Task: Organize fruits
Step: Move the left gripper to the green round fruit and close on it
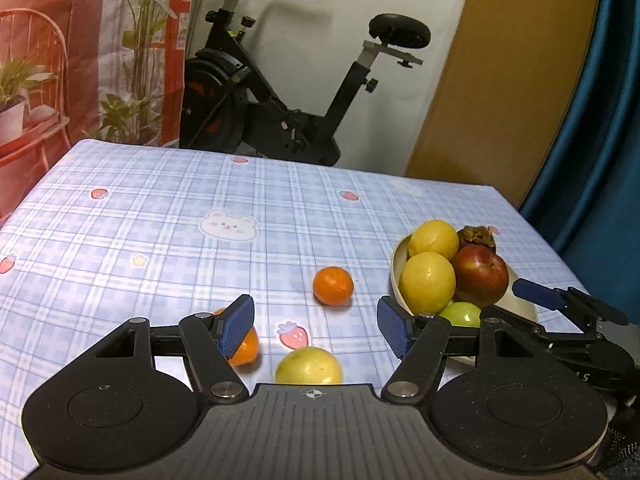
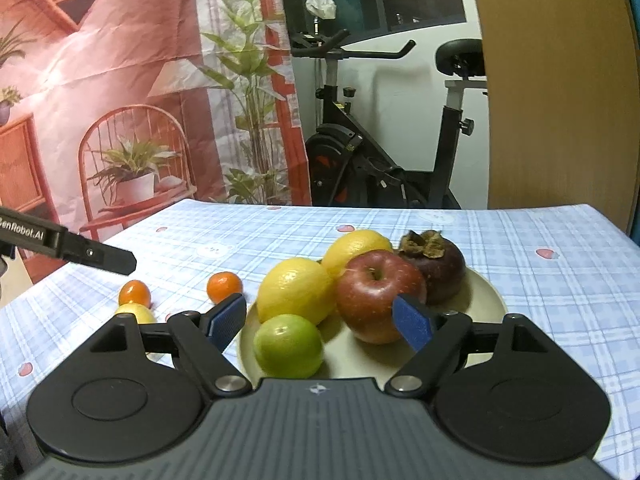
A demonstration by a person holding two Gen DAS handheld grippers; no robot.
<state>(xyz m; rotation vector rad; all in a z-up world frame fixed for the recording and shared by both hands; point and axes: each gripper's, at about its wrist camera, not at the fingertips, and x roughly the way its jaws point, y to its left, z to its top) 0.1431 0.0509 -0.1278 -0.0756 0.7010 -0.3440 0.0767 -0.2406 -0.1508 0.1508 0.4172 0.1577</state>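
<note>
On the checked cloth, the plate holds two lemons, a red apple, a lime and a dark persimmon. The right gripper hangs just before the plate with its jaws spread and nothing between them. The left gripper is spread too and grips nothing; a yellow-green fruit lies on the cloth below its gap, one mandarin lies ahead, and another sits behind its left pad.
</note>
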